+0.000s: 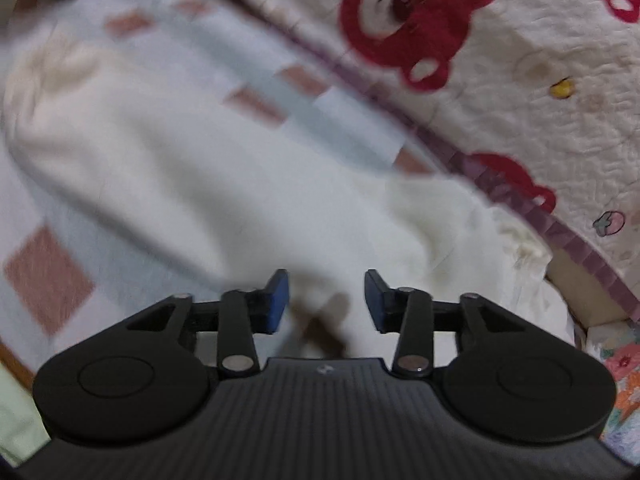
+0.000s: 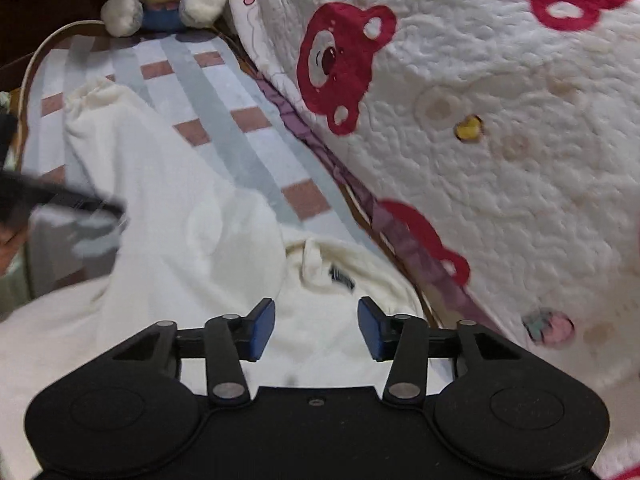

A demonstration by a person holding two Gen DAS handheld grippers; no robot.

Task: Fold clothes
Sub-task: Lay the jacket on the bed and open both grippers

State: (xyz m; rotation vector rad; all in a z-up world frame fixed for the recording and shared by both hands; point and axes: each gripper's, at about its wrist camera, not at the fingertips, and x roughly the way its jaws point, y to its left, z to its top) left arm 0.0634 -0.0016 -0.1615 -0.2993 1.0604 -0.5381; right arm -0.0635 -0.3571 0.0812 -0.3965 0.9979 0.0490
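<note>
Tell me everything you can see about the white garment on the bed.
The white garment is a soft, fleecy cream top lying flat on the checked sheet. Its neckline with a small dark label sits just ahead of the right gripper. One long sleeve stretches away to a gathered cuff. Its right edge lies beside the bear quilt. Neither gripper grips it; both stand open above it.

We can read no text anywhere in either view. The one candidate is a small dark label sewn inside the neckline of the cream sweater in the right wrist view; its light lettering is too small and blurred for us to make out. A faint emblem on the left gripper's ribbed body is equally unreadable.
</note>
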